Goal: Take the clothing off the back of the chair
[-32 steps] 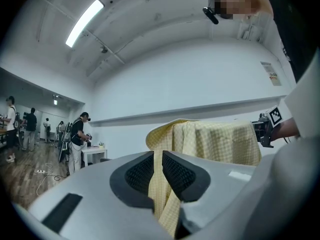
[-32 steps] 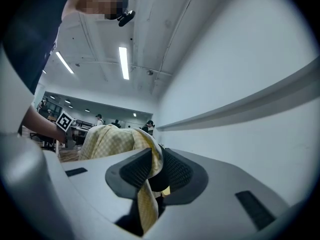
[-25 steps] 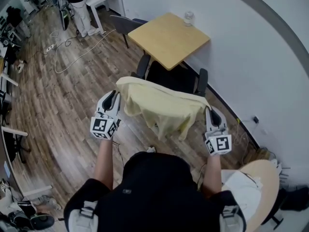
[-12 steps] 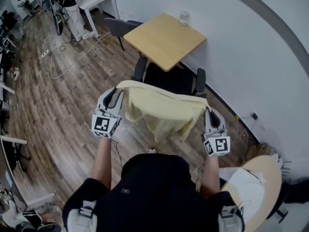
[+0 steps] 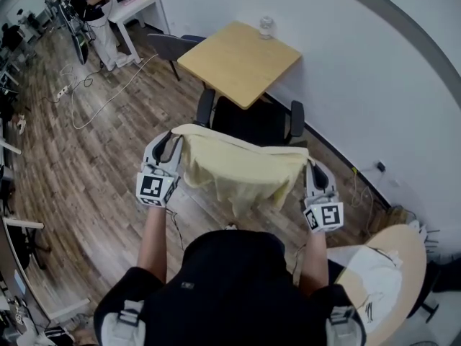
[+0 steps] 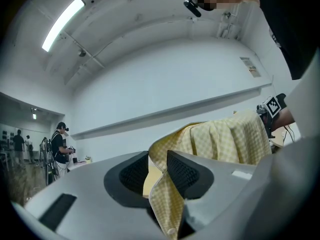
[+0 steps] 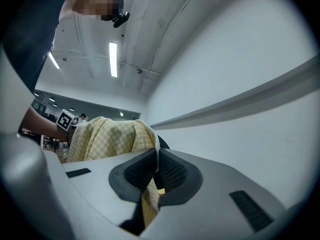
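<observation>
A pale yellow checked garment (image 5: pixel 238 168) hangs stretched between my two grippers, in front of the black office chair (image 5: pixel 252 121) and lifted off its back. My left gripper (image 5: pixel 171 144) has one corner; its jaws are opening, and the cloth (image 6: pixel 225 141) lies against one pad (image 6: pixel 182 173) with a gap at the other. My right gripper (image 5: pixel 312 168) is shut on the other corner, the fabric (image 7: pixel 107 136) pinched between its pads (image 7: pixel 170 171). Both grippers point level.
A square wooden table (image 5: pixel 238 60) with a small jar (image 5: pixel 266 26) stands behind the chair against the white wall. A round table (image 5: pixel 378 280) with white cloth is at my right. A person (image 5: pixel 90 6) stands far left by a white desk; cables lie on the wooden floor.
The garment and both grippers have drawn a little back from the chair toward me, so the chair's back now shows bare beyond the cloth.
</observation>
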The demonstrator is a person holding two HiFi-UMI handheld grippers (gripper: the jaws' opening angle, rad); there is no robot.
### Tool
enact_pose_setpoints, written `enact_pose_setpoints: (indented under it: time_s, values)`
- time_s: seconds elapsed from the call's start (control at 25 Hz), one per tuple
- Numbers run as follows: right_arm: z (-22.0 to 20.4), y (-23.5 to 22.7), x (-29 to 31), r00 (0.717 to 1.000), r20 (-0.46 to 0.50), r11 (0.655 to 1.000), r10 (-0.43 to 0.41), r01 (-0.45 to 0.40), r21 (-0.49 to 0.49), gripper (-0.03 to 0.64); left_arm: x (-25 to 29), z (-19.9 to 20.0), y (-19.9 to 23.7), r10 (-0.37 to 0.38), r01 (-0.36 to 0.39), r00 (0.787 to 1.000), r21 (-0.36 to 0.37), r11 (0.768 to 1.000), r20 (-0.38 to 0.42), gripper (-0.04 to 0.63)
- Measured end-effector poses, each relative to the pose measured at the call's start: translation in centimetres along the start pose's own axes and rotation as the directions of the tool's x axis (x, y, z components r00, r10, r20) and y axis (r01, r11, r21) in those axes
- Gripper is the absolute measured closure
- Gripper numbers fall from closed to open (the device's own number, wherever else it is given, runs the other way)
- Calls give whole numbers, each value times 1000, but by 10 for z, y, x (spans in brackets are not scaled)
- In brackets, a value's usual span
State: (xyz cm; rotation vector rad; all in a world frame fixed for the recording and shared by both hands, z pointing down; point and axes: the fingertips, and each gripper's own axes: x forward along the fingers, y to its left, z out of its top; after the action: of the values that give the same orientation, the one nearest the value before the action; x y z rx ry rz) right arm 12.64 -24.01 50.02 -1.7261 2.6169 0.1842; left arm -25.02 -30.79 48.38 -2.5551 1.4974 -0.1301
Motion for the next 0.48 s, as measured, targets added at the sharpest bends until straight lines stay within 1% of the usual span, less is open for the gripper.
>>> enact_pose_setpoints:
  time_s: [0.12,0.24,0.48]
  values:
    - [-1,0,0,1000,-4,1000,-4,4,-1,612,1,1,3,11,-11,1000,-13,1000,14,489]
    - [0,-1,1,1000,-1,1000,-5,5,-6,612,0,-4,2,1,-1,1000,-29,1000,-11,489]
    - [-1,0,3,1000,1,1000,-9,9,2,612,6,8,2,-33,33,999,-13,999,19,489]
